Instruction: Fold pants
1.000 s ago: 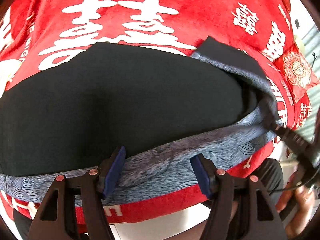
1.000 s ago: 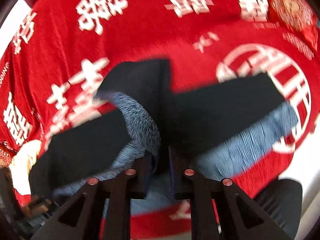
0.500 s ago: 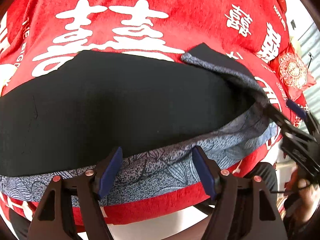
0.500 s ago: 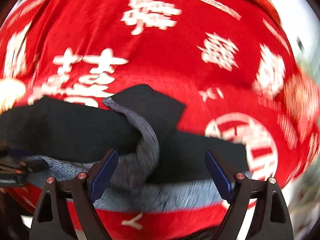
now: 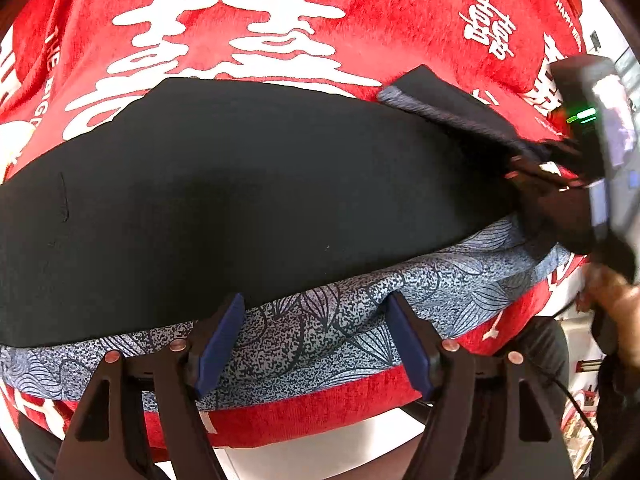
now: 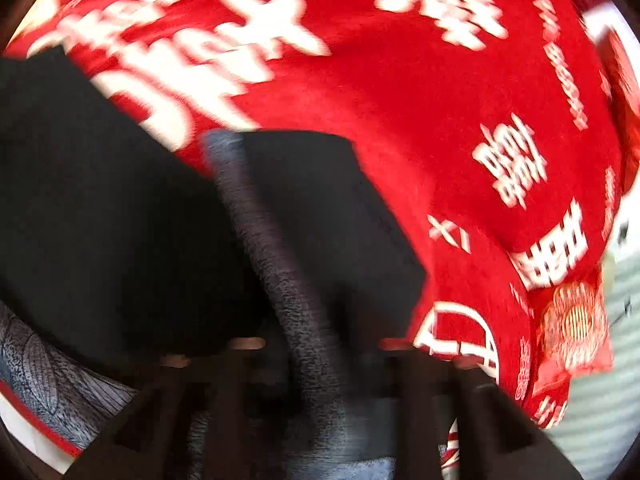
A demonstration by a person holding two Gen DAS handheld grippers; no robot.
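Note:
Black pants (image 5: 240, 200) with a blue-grey patterned band (image 5: 320, 320) lie spread on a red cloth (image 5: 240, 8). My left gripper (image 5: 314, 340) hovers open over that band near the front edge, its blue pads (image 5: 218, 344) well apart. At the right end, a corner flap (image 5: 440, 96) is folded back, showing its grey edge. My right gripper (image 5: 532, 176) comes in from the right, held by a hand (image 5: 616, 292). In the blurred right wrist view, the right gripper (image 6: 320, 360) is closing, its jaws pinching the grey strip of the flap (image 6: 320, 200). The pants (image 6: 100, 220) fill the left.
The red cloth (image 6: 400, 100) with white characters covers the whole surface and drops off at the near edge, where a white table edge (image 5: 320, 440) shows. A red ornamented packet (image 6: 572, 328) lies at the far right.
The right gripper let go of the grey strip, opened wide, rolled and shifted along the pants' right end, then closed on the strip again. The left gripper kept still and open.

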